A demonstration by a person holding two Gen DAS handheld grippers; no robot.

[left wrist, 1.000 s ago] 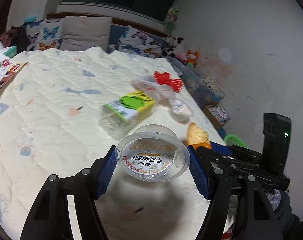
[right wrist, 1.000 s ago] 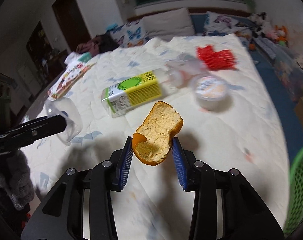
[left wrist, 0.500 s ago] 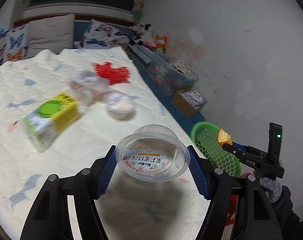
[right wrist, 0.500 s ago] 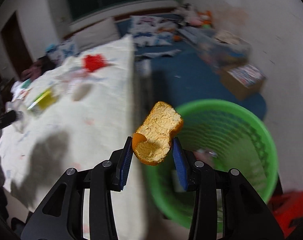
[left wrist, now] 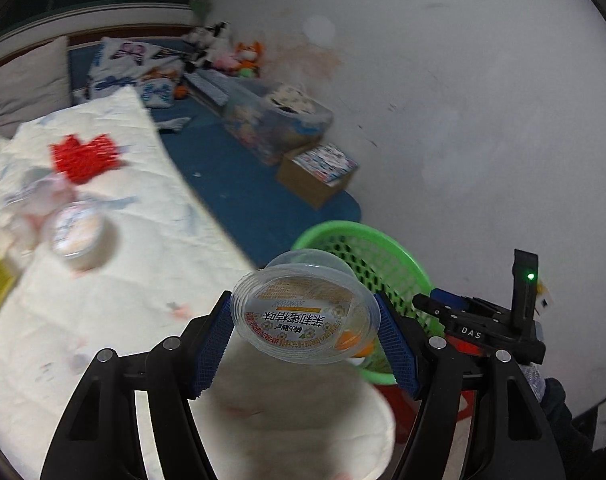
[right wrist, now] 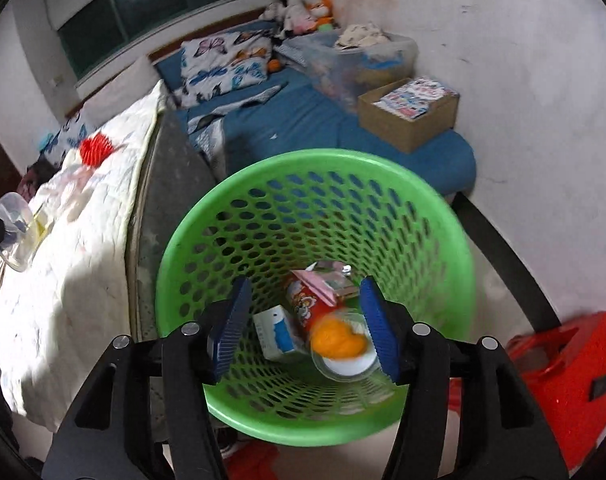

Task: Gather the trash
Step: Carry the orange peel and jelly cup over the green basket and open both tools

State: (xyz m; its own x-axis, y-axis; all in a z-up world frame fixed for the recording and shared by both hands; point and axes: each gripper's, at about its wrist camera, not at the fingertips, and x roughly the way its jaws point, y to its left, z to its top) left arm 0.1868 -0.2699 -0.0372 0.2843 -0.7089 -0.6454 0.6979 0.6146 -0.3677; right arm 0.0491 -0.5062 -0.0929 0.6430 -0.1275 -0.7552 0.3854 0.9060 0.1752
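A: How is the left gripper (left wrist: 305, 330) set?

B: Its blue-padded fingers (left wrist: 214, 344) are pressed against both sides of a clear round plastic cup with a printed foil lid (left wrist: 303, 316); the cup is held tilted, lid toward the camera, above the edge of the white quilted bed cover (left wrist: 123, 280); the green perforated plastic basket (left wrist: 367, 252) is seen just behind it.

A: And the right gripper (right wrist: 305, 326)?

B: Its jaws are spread wide with nothing between them; it is positioned over the mouth of the basket (right wrist: 263, 216); a blurred orange peel piece (right wrist: 339, 340) is seen below, inside the basket, over a clear round cup (right wrist: 349, 366); whether it is resting or in the air cannot be told.

A: What else is found in the basket?

B: A red printed snack tube (right wrist: 313, 306) and a small white-and-blue carton (right wrist: 277, 332) are lying at the bottom.

A: What is left on the bed?

B: A second lidded cup (left wrist: 77, 232) and a red spiky plastic piece (left wrist: 85, 156) are lying on the cover, both blurred.
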